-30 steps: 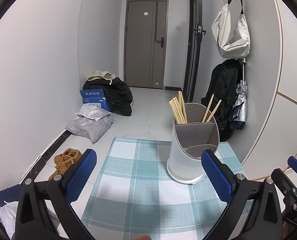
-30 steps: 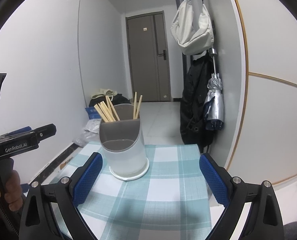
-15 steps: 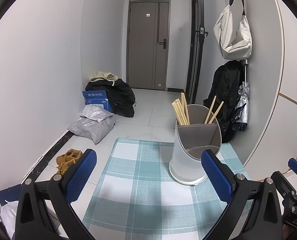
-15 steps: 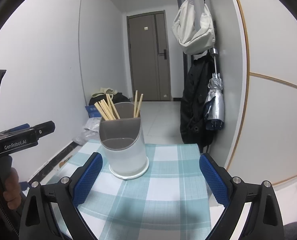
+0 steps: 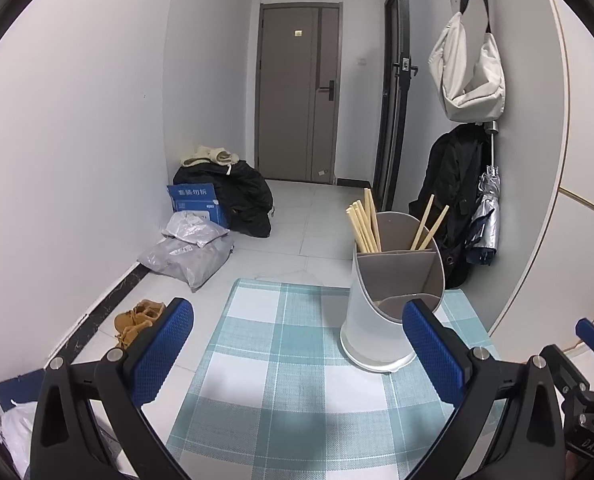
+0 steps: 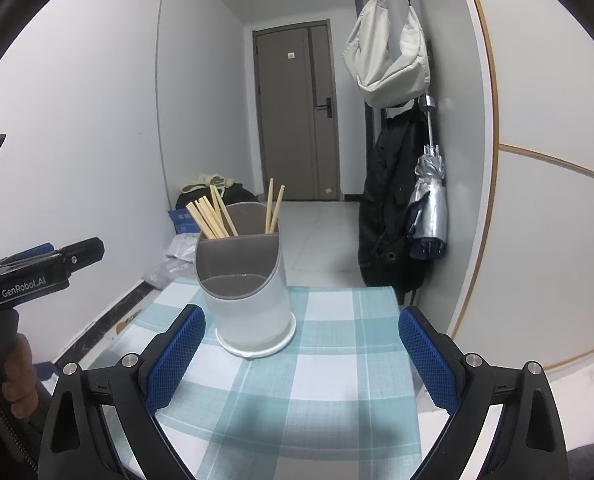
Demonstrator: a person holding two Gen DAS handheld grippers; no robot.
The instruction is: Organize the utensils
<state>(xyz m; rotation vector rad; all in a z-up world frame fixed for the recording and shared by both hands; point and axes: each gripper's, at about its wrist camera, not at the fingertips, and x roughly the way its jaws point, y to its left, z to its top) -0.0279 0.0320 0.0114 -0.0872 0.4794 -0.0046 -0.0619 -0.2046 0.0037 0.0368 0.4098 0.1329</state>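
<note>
Standing holder: we see the utensil holder (image 5: pixel 381 320) upright on the checked tablecloth (image 5: pixel 281 360), toward its far right part in the left wrist view; its wall is white and translucent, its slanted insert grey.
Compartments: we count three, two at the tall back and one at the low front; the front one shows nothing inside.
Chopsticks, back left: a bundle of wooden chopsticks (image 5: pixel 363 222) leans left out of the back left compartment.
Chopsticks, back right: we see a pair of chopsticks (image 5: pixel 429 222) leaning right in the back right compartment.
Left gripper: our left gripper (image 5: pixel 297 354) has its blue pads spread wide and grasps nothing; the holder lies ahead of it, just inside and behind the right pad (image 5: pixel 433 350), apart from the left pad.
Right gripper: our right gripper (image 6: pixel 301 356) is likewise spread and empty; the holder stands ahead between the fingers, nearer the left pad (image 6: pixel 175 356), touching neither.
Hand: a hand (image 6: pixel 17 376) grips the left tool's handle at the left edge of the right wrist view.
Surroundings: a white bag (image 6: pixel 389 60), a dark coat (image 6: pixel 385 208) and a folded umbrella (image 6: pixel 429 204) hang on the right wall; a grey door (image 5: pixel 297 92) closes the hallway.
</note>
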